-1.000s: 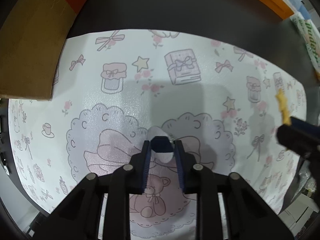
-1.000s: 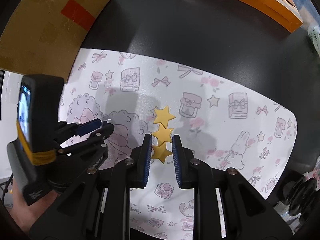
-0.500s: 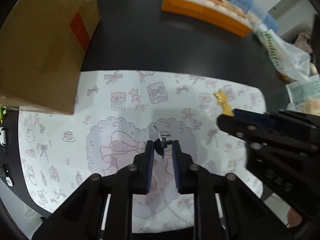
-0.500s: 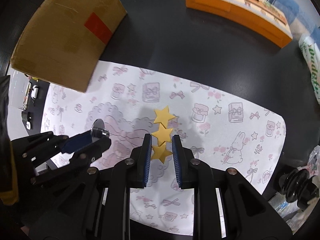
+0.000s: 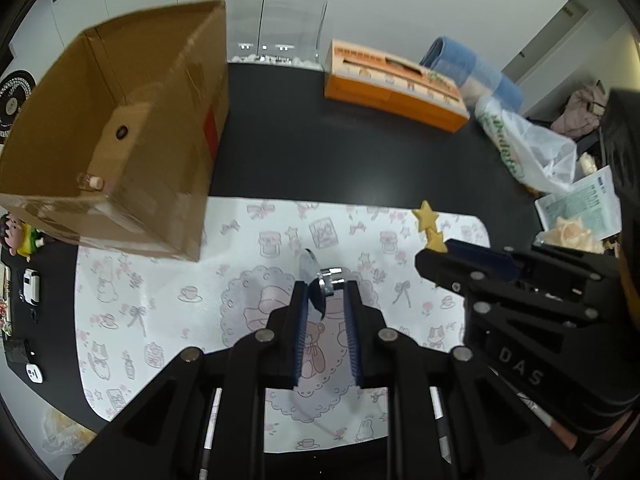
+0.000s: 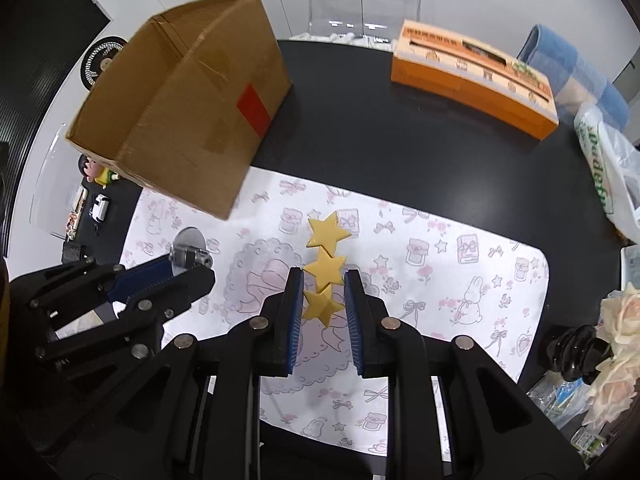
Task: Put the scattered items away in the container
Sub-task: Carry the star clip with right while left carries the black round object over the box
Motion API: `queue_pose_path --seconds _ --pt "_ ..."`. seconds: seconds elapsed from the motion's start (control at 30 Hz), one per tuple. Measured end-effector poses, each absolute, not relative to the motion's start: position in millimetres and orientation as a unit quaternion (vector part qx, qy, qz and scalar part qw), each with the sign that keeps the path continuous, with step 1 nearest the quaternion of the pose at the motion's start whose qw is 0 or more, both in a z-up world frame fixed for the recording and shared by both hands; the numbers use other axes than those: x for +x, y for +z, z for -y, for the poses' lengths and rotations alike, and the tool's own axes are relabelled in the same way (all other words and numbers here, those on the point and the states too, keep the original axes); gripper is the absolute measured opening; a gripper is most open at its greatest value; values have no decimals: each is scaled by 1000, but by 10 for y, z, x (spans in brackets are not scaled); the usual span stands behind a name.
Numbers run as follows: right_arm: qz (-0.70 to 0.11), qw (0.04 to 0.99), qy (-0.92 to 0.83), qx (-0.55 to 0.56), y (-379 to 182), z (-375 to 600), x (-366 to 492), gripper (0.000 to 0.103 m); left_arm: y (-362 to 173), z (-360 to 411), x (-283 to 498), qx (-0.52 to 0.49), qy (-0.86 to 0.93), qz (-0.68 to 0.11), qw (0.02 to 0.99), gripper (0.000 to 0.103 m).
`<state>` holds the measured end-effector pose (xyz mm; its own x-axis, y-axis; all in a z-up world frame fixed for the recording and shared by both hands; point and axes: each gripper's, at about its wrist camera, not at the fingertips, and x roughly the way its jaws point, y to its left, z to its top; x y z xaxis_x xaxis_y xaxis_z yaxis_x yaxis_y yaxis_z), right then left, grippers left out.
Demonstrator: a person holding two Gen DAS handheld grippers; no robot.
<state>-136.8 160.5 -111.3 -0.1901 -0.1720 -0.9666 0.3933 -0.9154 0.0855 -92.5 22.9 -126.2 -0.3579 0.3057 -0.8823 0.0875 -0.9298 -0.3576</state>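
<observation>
My left gripper [image 5: 326,292] is shut on a small clear disc with a metal knob [image 5: 316,278], held above the pink-patterned mat [image 5: 160,300]. The right wrist view shows that gripper [image 6: 188,264] at lower left with the disc [image 6: 188,240]. My right gripper [image 6: 324,280] is shut on the lowest star of a yellow three-star piece [image 6: 326,268], which sticks out past the fingertips. From the left wrist view, the right gripper [image 5: 440,248] and star piece [image 5: 426,216] appear at right. An open cardboard box [image 5: 120,140] [image 6: 192,112] stands at the mat's far left corner, with a small object inside.
On the black table behind the mat [image 6: 440,280] lie an orange carton [image 5: 396,88] [image 6: 472,72], a blue rolled towel [image 5: 472,64], a plastic bag [image 5: 528,144] and a clear stand [image 5: 276,20]. Small toys [image 5: 20,236] sit left; a black vase [image 6: 576,352] with pale roses sits right.
Both grippers have risen from the mat with the disc and the star piece still in them. The views now take in the box's open top and the table's back.
</observation>
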Motion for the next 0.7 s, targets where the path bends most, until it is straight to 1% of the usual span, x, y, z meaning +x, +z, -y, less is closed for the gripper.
queue_pose_path --seconds 0.2,0.23,0.27,0.47,0.6,0.7 --pt "-90 192 -776 594 -879 -1440 -1322 21 -1088 -64 -950 -543 816 188 64 16" --pt "-92 193 -778 591 -841 -1406 -1314 21 -1064 -35 -956 -540 817 192 65 5" --pt "-95 194 -779 588 -809 -1372 -1308 21 -1033 -3 -962 -538 818 194 66 4" --pt "-108 205 -786 573 -631 -1151 -1273 21 -885 184 -971 -521 827 201 64 4" --pt "-115 213 -790 564 -522 -993 -1275 21 -806 350 -955 -510 832 210 60 0" --pt "-121 215 -792 558 -469 -908 -1294 21 -791 461 -936 -506 833 215 62 0"
